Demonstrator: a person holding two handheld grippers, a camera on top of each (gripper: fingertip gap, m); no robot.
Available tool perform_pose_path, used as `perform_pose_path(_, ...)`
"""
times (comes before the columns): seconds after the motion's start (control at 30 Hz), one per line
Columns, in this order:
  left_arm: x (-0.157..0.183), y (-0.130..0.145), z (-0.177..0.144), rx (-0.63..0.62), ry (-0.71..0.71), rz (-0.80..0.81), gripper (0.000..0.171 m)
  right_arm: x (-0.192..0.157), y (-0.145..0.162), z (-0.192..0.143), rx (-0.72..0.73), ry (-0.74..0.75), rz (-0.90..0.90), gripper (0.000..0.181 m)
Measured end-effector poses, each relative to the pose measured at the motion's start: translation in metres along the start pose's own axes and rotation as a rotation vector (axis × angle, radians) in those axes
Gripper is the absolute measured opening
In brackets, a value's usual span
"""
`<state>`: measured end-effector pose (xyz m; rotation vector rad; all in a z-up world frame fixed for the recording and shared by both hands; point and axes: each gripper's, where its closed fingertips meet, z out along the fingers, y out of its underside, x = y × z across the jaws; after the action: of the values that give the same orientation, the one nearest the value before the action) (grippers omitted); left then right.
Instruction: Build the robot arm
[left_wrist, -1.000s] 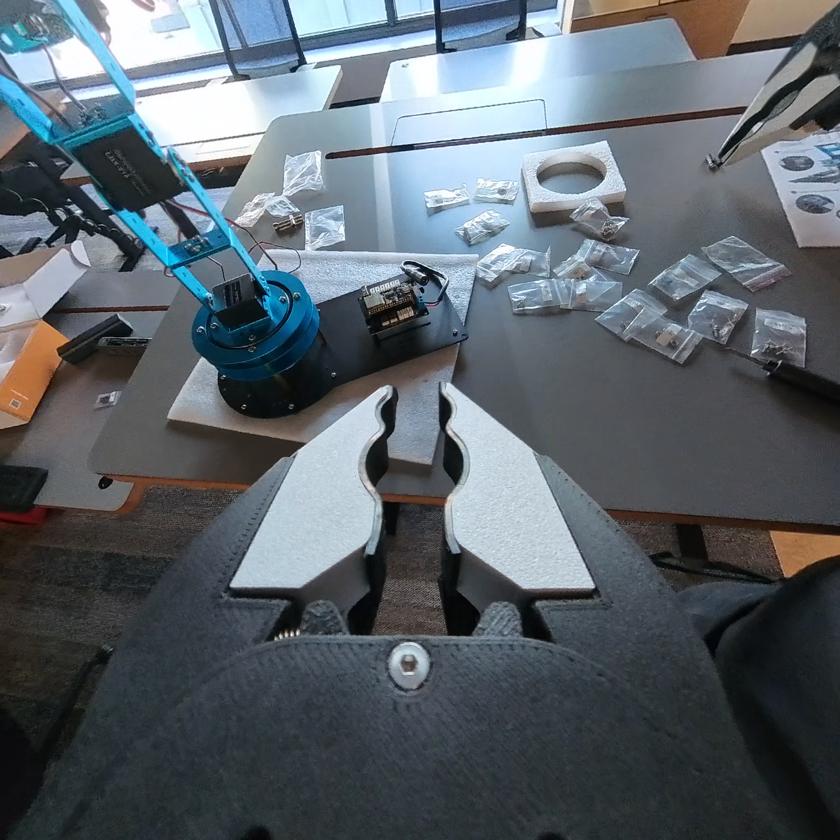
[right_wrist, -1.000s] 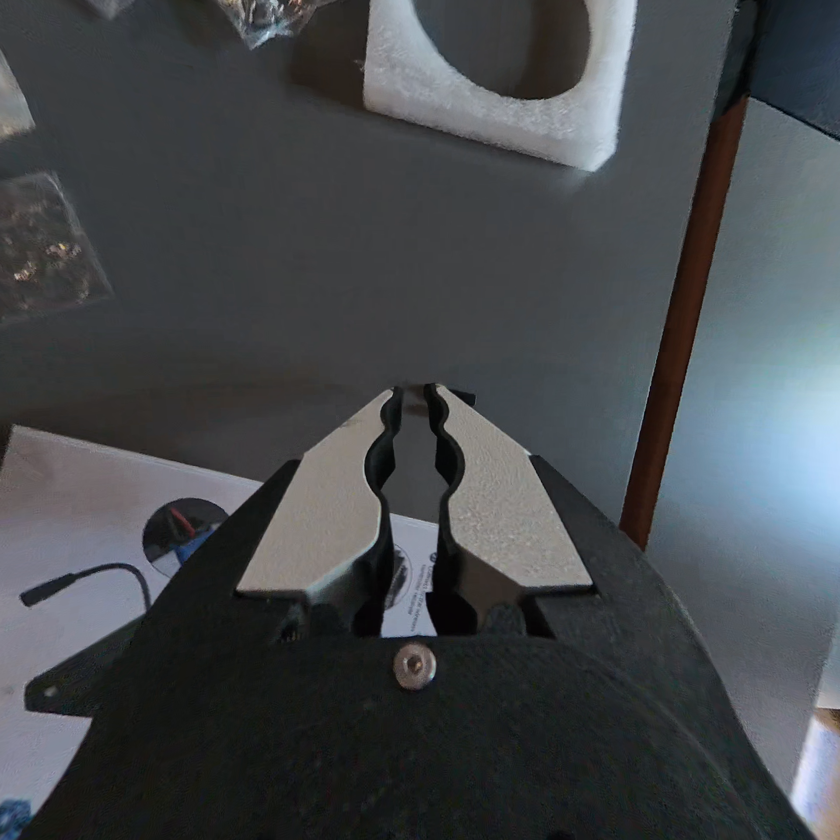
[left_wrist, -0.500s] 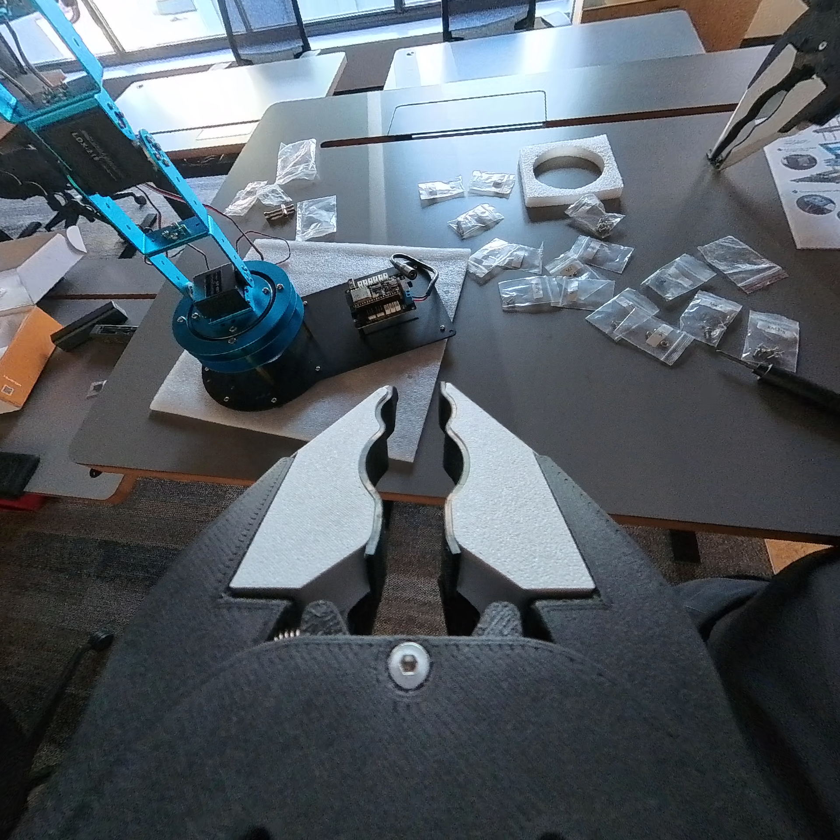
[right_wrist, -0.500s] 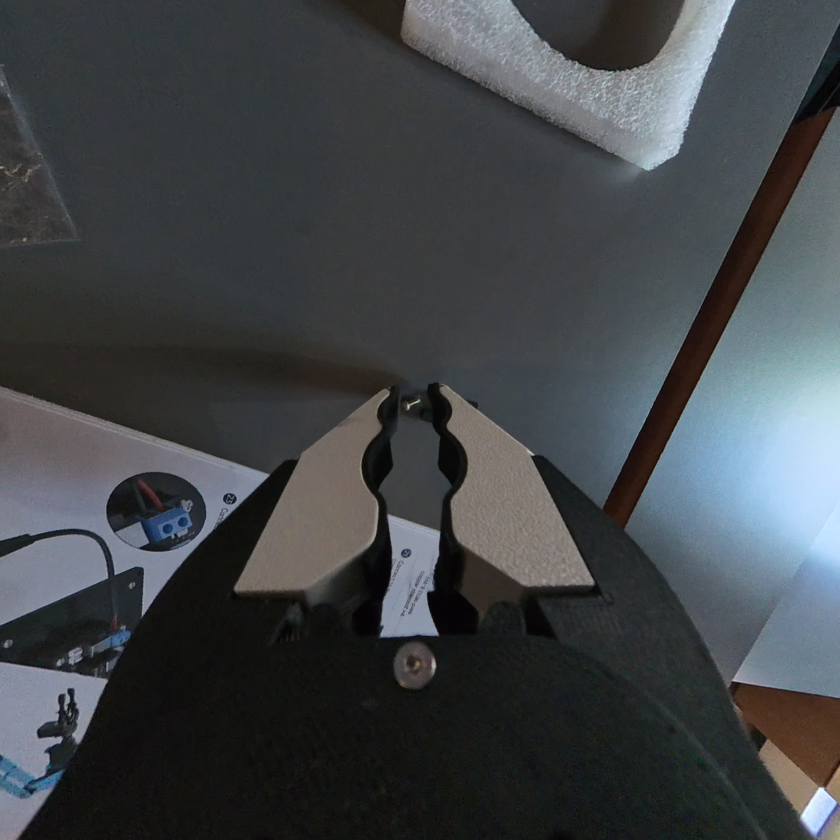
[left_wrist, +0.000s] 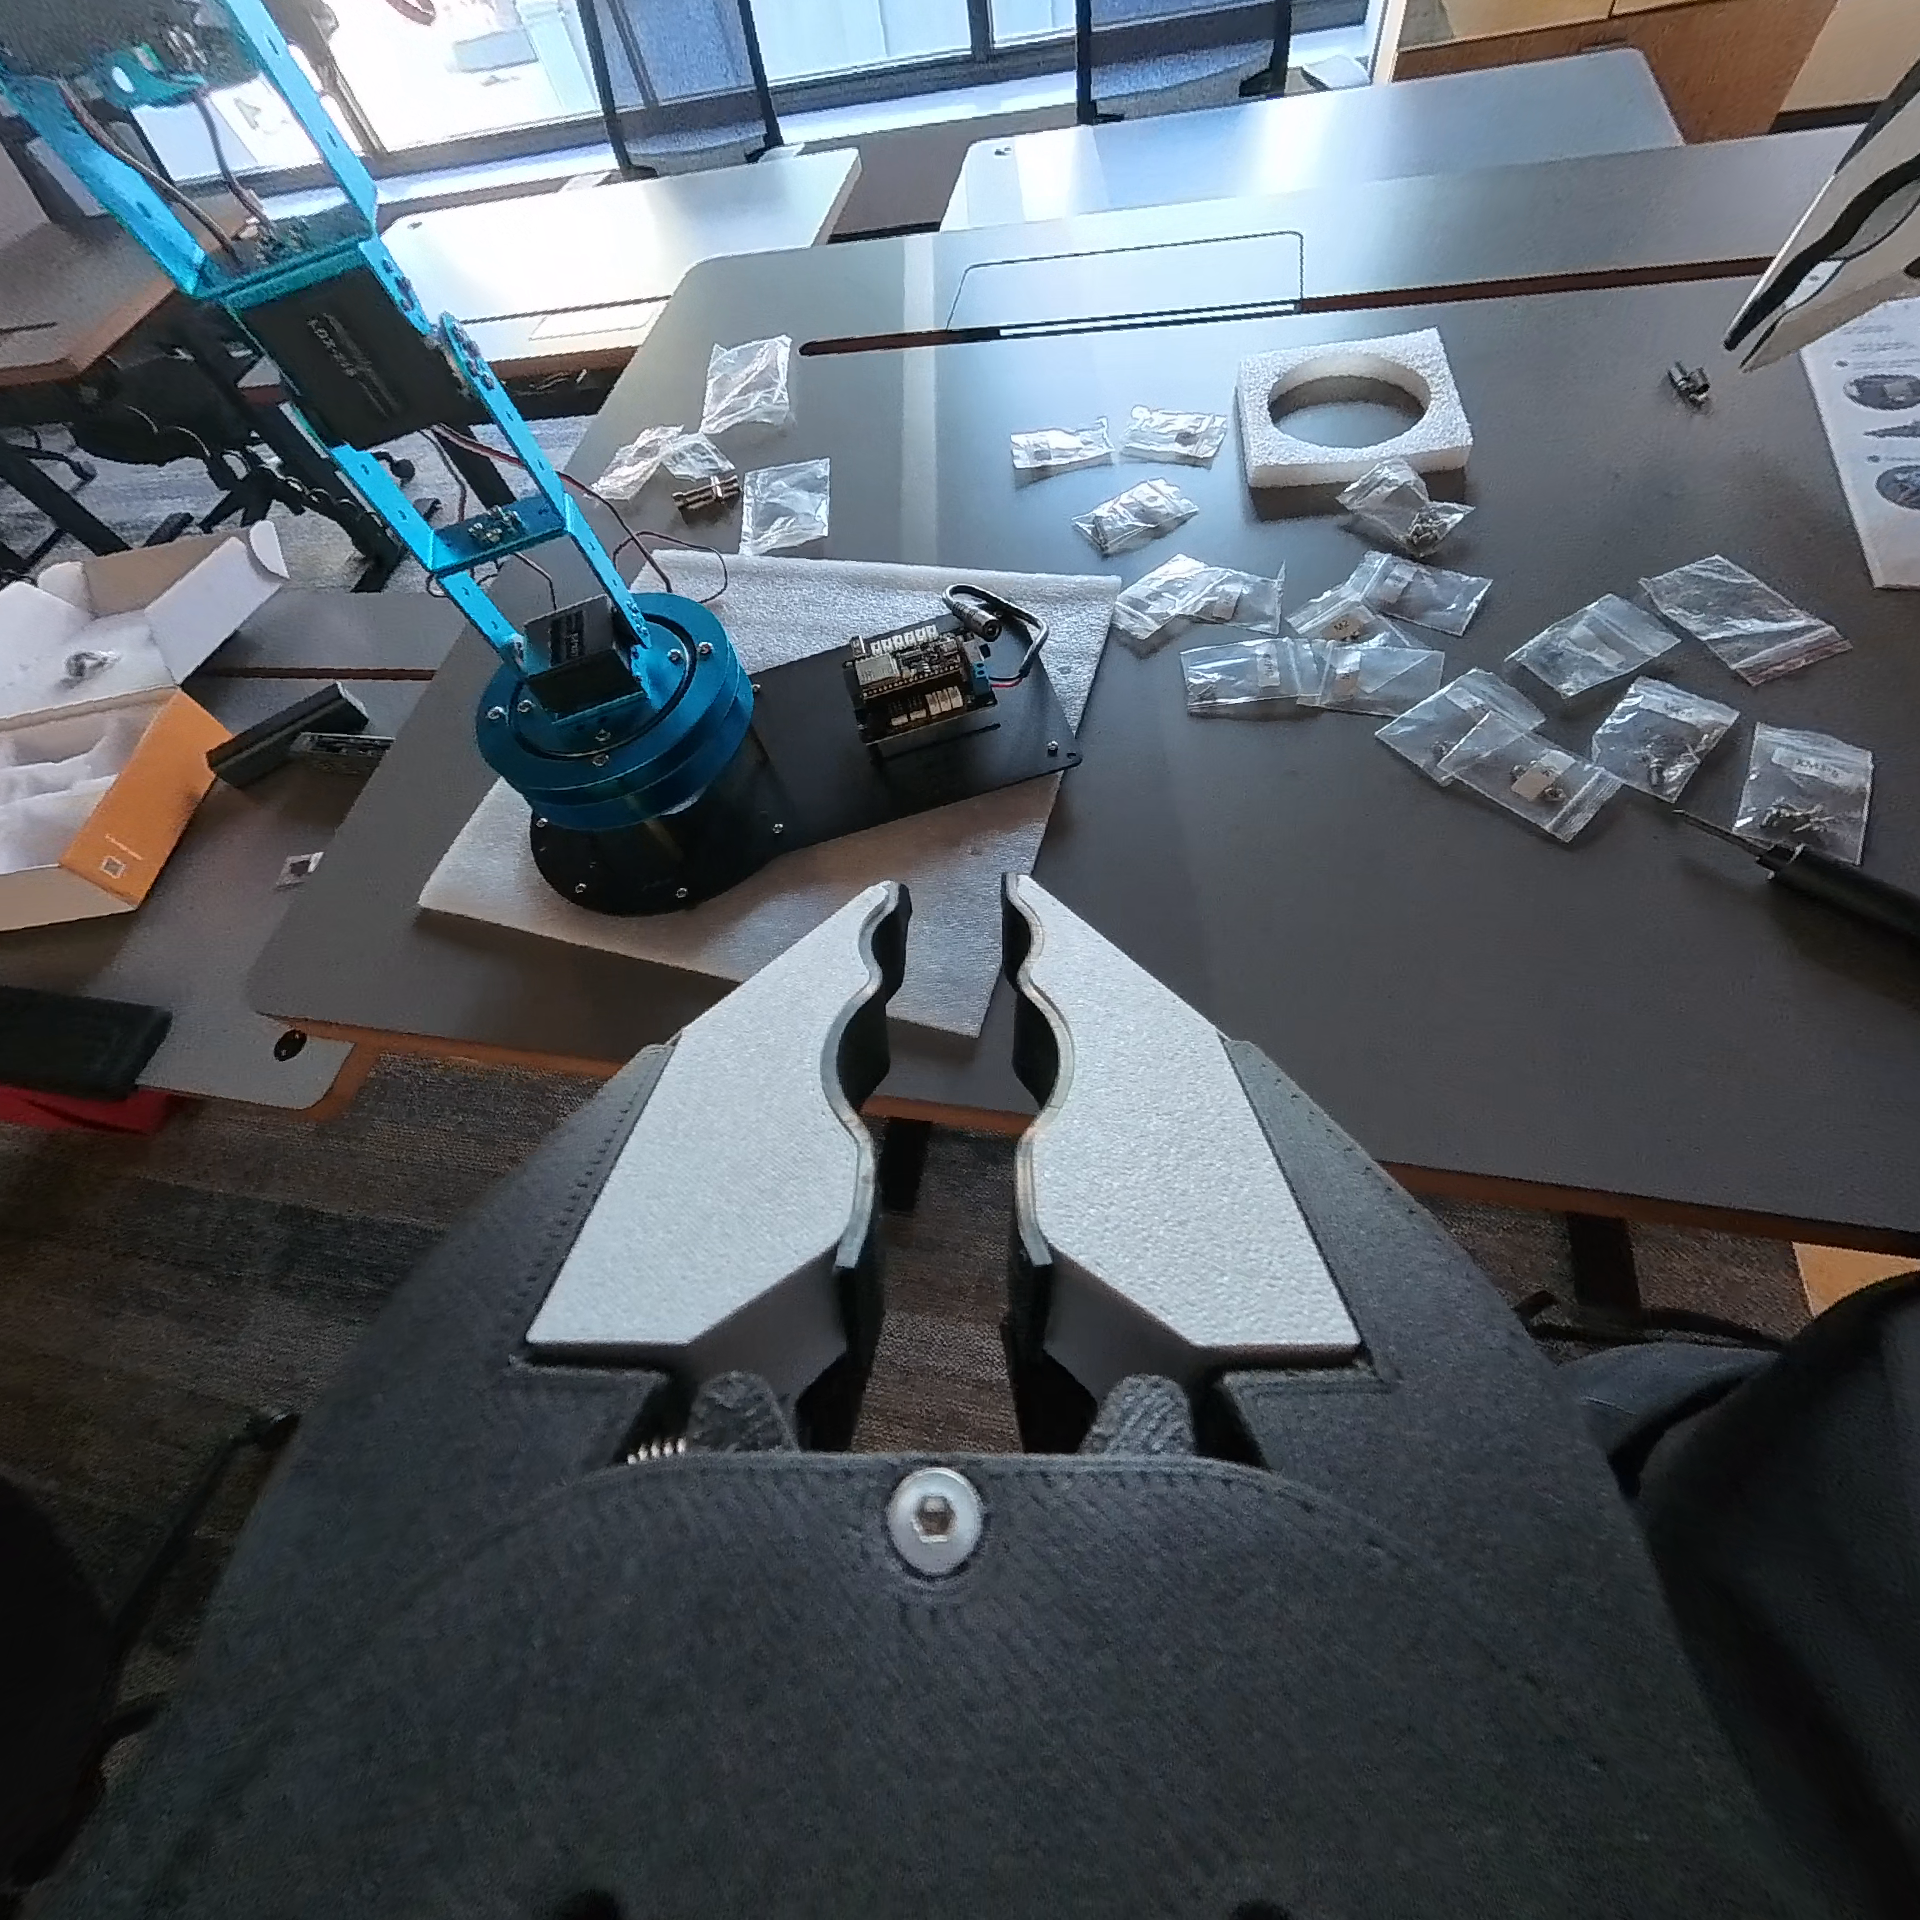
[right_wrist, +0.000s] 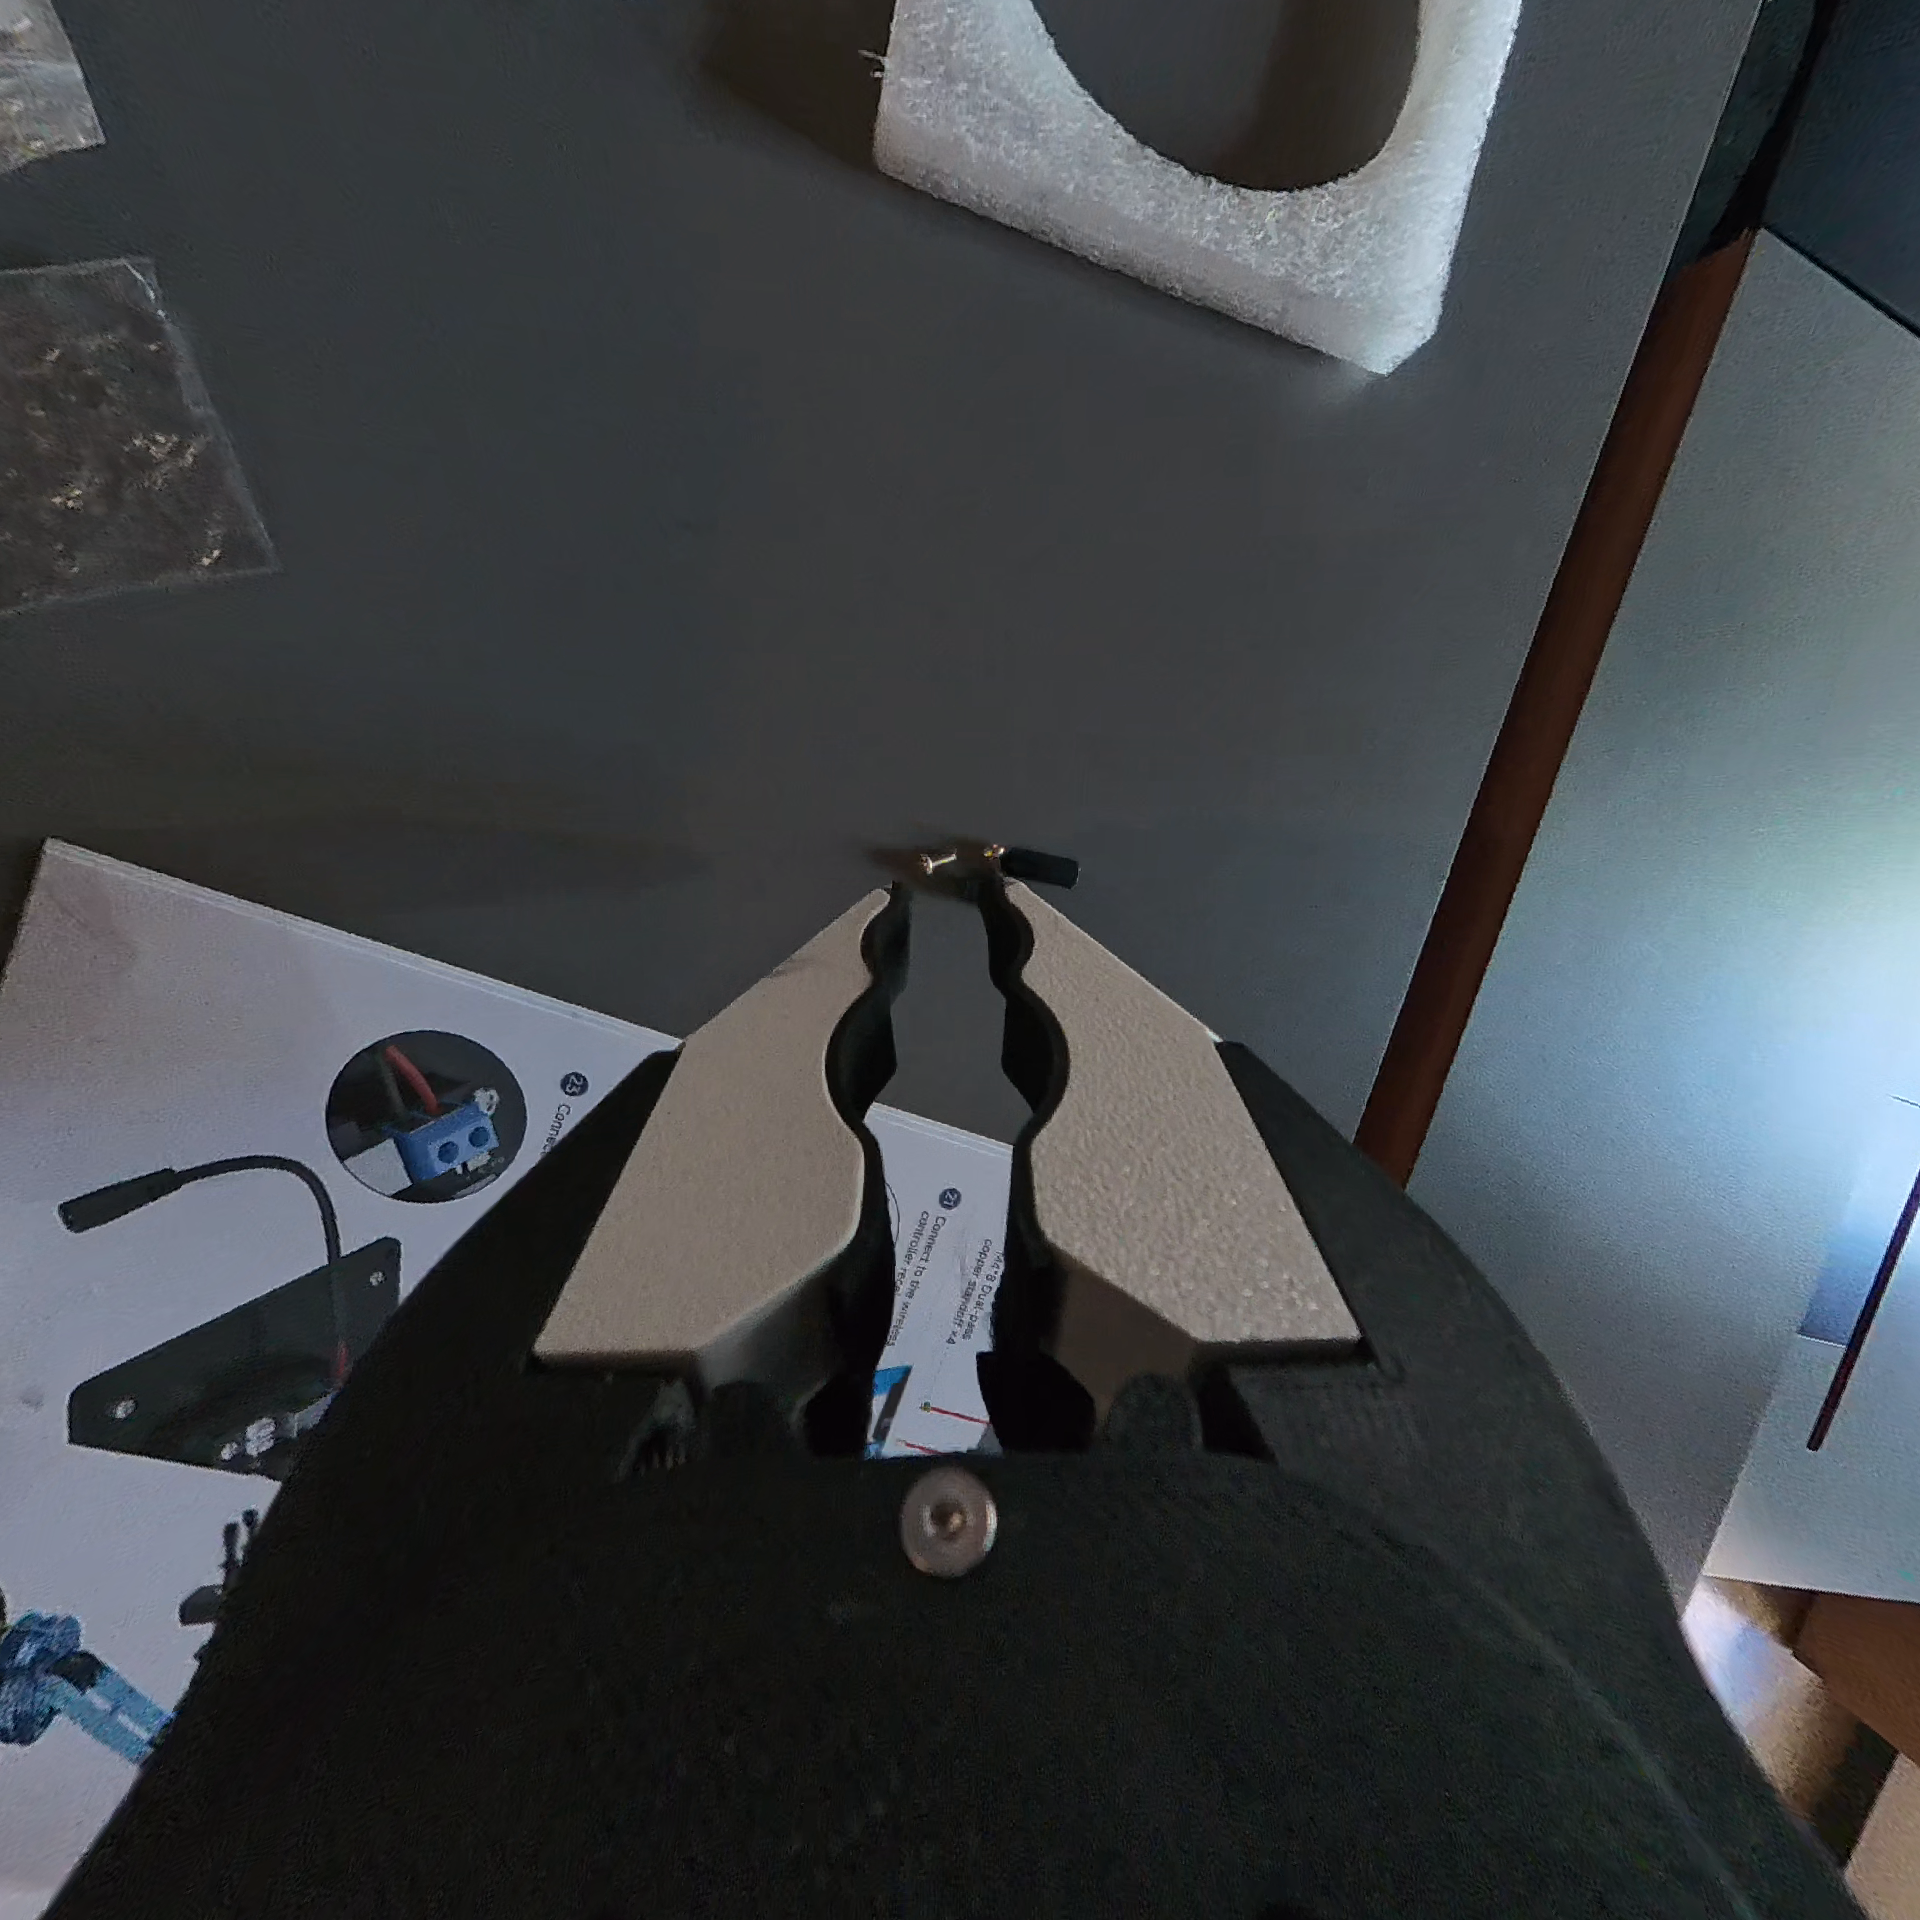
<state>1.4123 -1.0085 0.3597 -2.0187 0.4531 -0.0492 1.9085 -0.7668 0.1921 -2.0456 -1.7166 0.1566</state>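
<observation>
Right wrist view has my right gripper (right_wrist: 943, 885) low over the dark surface (right_wrist: 623, 623), its jaws a narrow gap apart and holding nothing; just past the tips lie a small screw (right_wrist: 938, 858) and a short black standoff (right_wrist: 1042, 864), almost touching each other. Under the gripper body lies a printed instruction sheet (right_wrist: 208, 1039); farther off sit a bag of small parts (right_wrist: 104, 447) and a white foam block (right_wrist: 1195, 239) with a round hole.

My left gripper (left_wrist: 951, 899) hangs off the near edge of the surface, jaws slightly apart and empty; beyond it a grey foam mat (left_wrist: 883, 935) carries a black baseplate (left_wrist: 935, 769) with a blue robot arm (left_wrist: 613, 717) and a controller board (left_wrist: 920, 691); small clear bags (left_wrist: 1558, 727) are scattered to the right.

I judge the risk is at the right tips; the screw is tiny and round, so a nudge could roll it away, or a closing grip could catch the standoff as well.
</observation>
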Motion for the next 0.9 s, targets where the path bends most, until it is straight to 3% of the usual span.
perform_pose_path(0.4,-0.004,0.002,-0.004,0.008,0.002,-0.002,0.016,-0.008,0.006,-0.006,0.004,0.015,0.042,0.015)
perform_pose_path(0.9,0.014,-0.015,0.01,0.032,0.096,0.052,0.016,-0.048,0.044,-0.052,0.018,0.103,0.112,0.015)
